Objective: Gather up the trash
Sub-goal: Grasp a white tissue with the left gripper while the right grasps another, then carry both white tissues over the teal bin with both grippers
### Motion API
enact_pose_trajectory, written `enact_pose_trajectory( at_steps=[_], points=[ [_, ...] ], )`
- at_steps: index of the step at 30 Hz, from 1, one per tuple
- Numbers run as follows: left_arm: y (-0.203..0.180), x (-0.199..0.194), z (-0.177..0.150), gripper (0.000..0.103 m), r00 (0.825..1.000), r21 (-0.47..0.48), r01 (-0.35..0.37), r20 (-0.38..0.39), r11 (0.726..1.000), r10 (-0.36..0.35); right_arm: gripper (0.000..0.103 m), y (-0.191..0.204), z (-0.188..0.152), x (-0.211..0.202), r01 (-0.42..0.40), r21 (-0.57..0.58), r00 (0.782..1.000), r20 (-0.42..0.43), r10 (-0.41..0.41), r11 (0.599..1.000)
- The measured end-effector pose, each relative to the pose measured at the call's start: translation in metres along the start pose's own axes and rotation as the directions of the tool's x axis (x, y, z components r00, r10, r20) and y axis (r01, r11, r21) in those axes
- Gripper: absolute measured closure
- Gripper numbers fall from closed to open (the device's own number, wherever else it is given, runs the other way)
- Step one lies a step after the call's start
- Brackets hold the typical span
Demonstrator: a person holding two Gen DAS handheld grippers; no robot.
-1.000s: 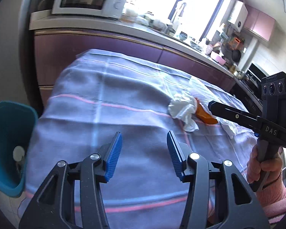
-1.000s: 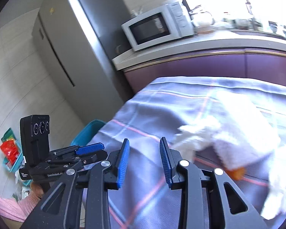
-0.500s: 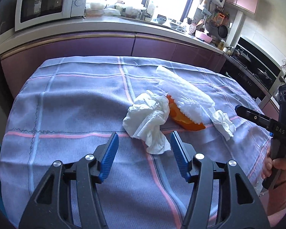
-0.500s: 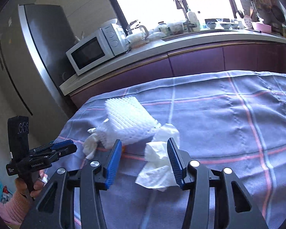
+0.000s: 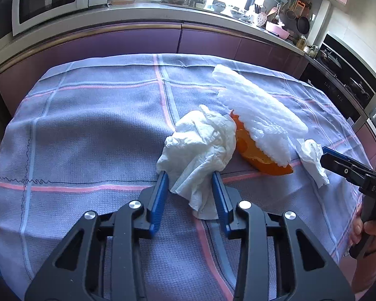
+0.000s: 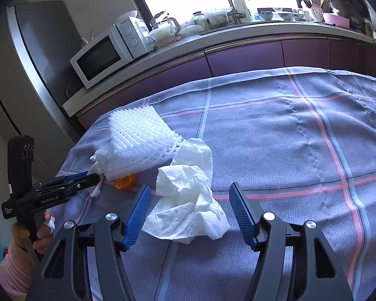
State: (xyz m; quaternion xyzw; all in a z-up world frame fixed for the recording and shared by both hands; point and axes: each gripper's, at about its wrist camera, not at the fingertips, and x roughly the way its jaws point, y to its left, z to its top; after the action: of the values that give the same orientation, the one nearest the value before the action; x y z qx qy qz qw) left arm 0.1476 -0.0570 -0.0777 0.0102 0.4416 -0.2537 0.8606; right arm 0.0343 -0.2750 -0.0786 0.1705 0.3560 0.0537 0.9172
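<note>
As the paper towel [image 5: 198, 148] on the tablecloth [image 5: 87, 125] is pinched only at its near flap by the just-closing left gripper [image 5: 189, 175], and a tissue [image 6: 188, 200] merely straddled by the just-widened, empty right gripper [image 6: 189, 186], either may be dropped.

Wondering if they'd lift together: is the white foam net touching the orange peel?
Touching. The left wrist view shows the foam net lying on the upper edge of the orange peel, covering it, with no gap between them.

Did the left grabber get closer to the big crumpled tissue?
Yes. The left gripper has come right up to the crumpled tissue on the tablecloth; its jaws have just been closing, with the tissue between them.
</note>
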Motion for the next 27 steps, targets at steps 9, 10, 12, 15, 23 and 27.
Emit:
enact_pose_trajectory(
  at_steps=[9,10,12,15,23,27],
  points=[
    [0.001,-0.005,-0.008,0.096,0.999,-0.017,0.043,-0.003,0.999,-0.043,0.086,-0.005,-0.004,0.0,-0.011,0.011,1.0,-0.009,0.011,1.0],
    [0.001,-0.007,-0.01,0.097,0.999,-0.021,0.051,0.001,0.998,-0.051,0.09,-0.005,-0.004,-0.001,-0.013,0.009,1.0,-0.006,0.013,1.0],
    [0.001,-0.01,-0.012,0.097,0.998,-0.03,0.059,0.009,0.998,-0.059,0.094,-0.005,-0.004,-0.005,-0.018,0.012,1.0,0.004,0.018,1.0],
    [0.004,-0.018,-0.017,0.097,0.997,-0.041,0.07,0.025,0.997,-0.069,0.098,-0.005,-0.004,-0.011,-0.025,0.01,1.0,0.02,0.025,1.0],
    [0.016,-0.049,-0.03,0.098,0.994,-0.07,0.091,0.074,0.993,-0.086,0.099,0.0,-0.002,-0.02,-0.032,0.001,0.999,0.042,0.032,0.999],
    [0.025,-0.063,-0.038,0.098,0.992,-0.082,0.092,0.093,0.992,-0.084,0.076,-0.001,-0.002,-0.015,-0.018,0.015,0.999,0.033,0.018,1.0]
  ],
)
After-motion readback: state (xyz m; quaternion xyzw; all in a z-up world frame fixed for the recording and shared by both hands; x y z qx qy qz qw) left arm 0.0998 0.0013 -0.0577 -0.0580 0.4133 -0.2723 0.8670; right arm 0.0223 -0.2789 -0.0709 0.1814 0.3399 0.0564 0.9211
